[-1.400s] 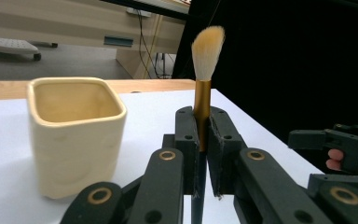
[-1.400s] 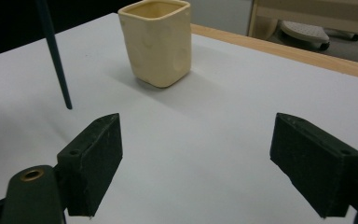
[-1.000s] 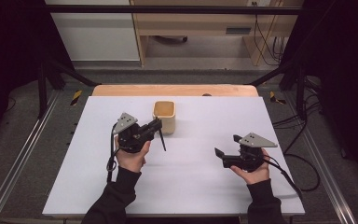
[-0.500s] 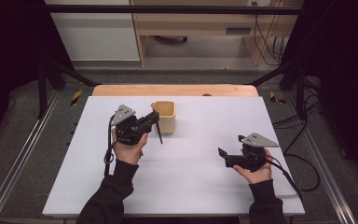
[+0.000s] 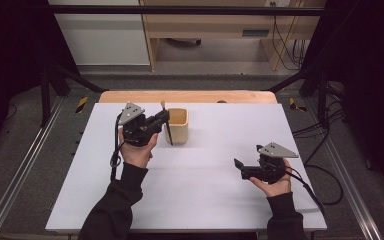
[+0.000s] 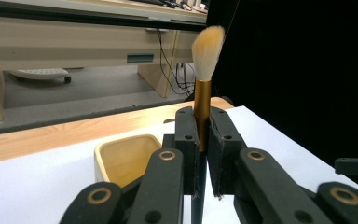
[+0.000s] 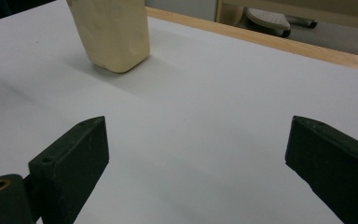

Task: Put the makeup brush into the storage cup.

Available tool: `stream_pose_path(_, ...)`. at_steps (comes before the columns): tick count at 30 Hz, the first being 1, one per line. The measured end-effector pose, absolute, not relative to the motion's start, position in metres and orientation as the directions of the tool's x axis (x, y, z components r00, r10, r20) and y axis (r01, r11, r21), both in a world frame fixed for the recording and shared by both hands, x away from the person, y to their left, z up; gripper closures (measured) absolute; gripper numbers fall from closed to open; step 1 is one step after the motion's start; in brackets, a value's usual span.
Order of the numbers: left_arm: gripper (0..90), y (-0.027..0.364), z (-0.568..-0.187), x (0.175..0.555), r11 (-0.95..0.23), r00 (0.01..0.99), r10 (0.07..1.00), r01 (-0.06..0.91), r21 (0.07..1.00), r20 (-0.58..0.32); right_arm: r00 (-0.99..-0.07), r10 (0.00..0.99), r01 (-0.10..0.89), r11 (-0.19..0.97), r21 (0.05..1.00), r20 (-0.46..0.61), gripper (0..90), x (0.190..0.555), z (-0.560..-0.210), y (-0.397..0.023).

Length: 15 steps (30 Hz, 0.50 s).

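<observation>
Left hand (image 5: 137, 150) raised over surface's left half toward far edge, holding left gripper (image 5: 163, 119) level, jaws clamping brush (image 6: 202, 112) on gold ferrule, bristles pointing up, dark handle hanging down. Brush sitting just left of cream cup (image 5: 177, 125), above cup's near-left rim. Cup standing upright near far edge centre, inside looking empty. Right hand (image 5: 275, 182) resting low near surface's right edge, right gripper (image 5: 238, 164) pointing left, jaws standing wide apart, gripping nothing. White surface (image 5: 205, 190) between hands bare.

The left gripper (image 5: 164, 118) has carried the brush (image 5: 167, 125) farther up the worktop — now just beside the cup (image 5: 177, 125).
</observation>
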<state>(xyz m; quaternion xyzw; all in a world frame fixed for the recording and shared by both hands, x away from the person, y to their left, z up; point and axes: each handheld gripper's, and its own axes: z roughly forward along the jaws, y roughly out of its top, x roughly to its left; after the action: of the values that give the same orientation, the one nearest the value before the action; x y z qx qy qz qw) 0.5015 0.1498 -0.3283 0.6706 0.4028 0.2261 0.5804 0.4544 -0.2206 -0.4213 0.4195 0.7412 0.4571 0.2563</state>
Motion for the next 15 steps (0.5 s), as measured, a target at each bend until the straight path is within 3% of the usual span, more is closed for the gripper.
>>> stream_pose_path(15, 82.7, 0.151, -0.316, 0.517, -0.006, 0.556, 0.819, 0.255, 0.967, -0.141, -0.500, 0.866, 0.383, 0.222, 0.896, -0.001, 4.3, 0.454, -0.419, -0.223)
